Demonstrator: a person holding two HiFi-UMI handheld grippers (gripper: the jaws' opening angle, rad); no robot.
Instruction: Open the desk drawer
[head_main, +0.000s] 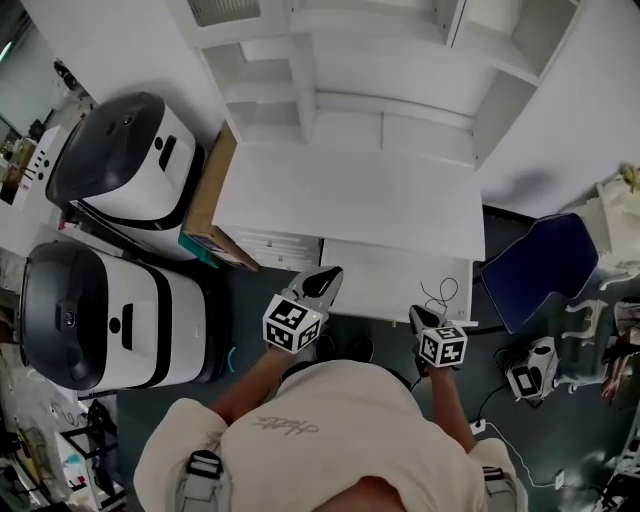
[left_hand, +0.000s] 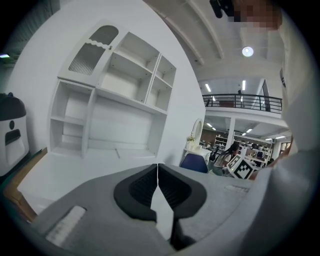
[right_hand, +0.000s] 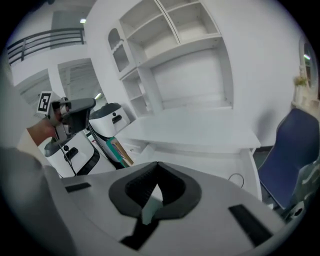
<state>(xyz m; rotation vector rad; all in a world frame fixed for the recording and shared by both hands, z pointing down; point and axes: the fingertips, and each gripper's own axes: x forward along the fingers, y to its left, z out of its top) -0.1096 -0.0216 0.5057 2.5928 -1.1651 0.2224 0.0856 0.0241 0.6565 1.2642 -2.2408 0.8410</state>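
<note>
The white desk with a shelf hutch stands in front of me. Below its front edge a shallow white drawer stands pulled out, with a thin looped cable lying in it. My left gripper is shut and holds nothing, its tips over the drawer's near left corner. My right gripper is also shut and holds nothing, at the drawer's near right edge. In the right gripper view the drawer shows beneath the desk top, beyond the shut right gripper. The left gripper points toward the hutch.
Two white-and-black machines stand to the left. A flat cardboard box leans against the desk's left side, near a small drawer unit. A blue chair sits to the right, with a white device and cables on the floor.
</note>
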